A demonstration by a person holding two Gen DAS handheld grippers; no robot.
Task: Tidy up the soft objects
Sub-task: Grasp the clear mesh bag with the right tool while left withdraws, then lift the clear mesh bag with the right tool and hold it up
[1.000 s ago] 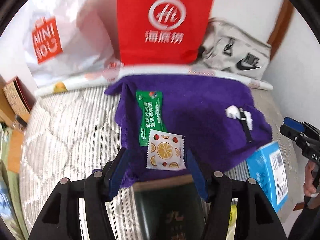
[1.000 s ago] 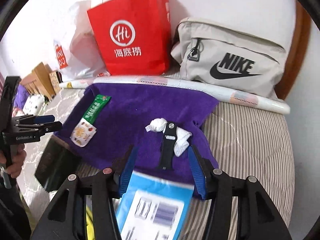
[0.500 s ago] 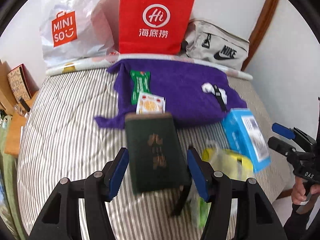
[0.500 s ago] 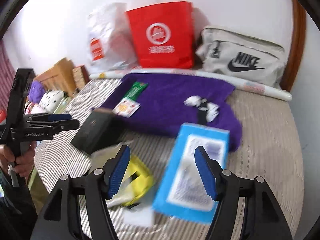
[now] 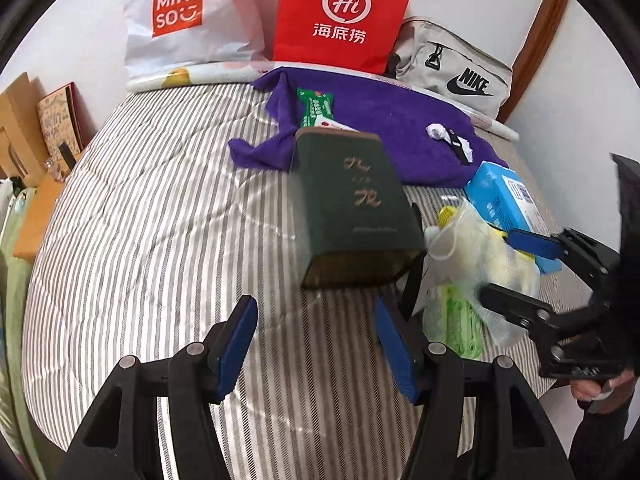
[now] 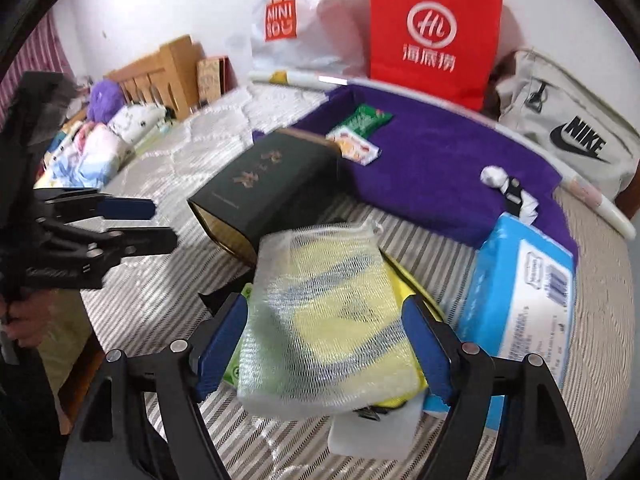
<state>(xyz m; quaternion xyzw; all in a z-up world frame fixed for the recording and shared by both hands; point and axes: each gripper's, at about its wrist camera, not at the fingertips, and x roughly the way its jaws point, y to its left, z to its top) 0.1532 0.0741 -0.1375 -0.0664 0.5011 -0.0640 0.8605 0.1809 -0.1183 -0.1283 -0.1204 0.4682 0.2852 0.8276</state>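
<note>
A white mesh bag point(image 6: 332, 320) with a yellow sponge inside lies on the striped bed, on top of yellow and green packets. My right gripper point(image 6: 325, 346) straddles it, jaws opening, a blue pad at each side of the bag; the left wrist view shows that gripper point(image 5: 516, 272) around the mesh bag point(image 5: 480, 256). My left gripper point(image 5: 316, 344) hangs open and empty over bare bedding, just short of a dark green box point(image 5: 352, 208). A purple towel point(image 5: 380, 128) at the back carries a green sachet point(image 5: 316, 106), a fruit-print sachet point(image 6: 354, 146) and a white wad with a black strap point(image 5: 450, 138).
A blue tissue pack point(image 6: 520, 284) lies right of the mesh bag. A red paper bag point(image 5: 344, 12), a white Miniso bag point(image 5: 180, 12), a beige Nike bag point(image 5: 456, 68) and a rolled mat line the wall. Boxes and plush items sit beyond the bed's left edge point(image 6: 120, 140).
Both grippers drew back from the purple towel toward the near side of the bed. The right jaws widened and came over the mesh bag. The green box now lies ahead of the left fingers.
</note>
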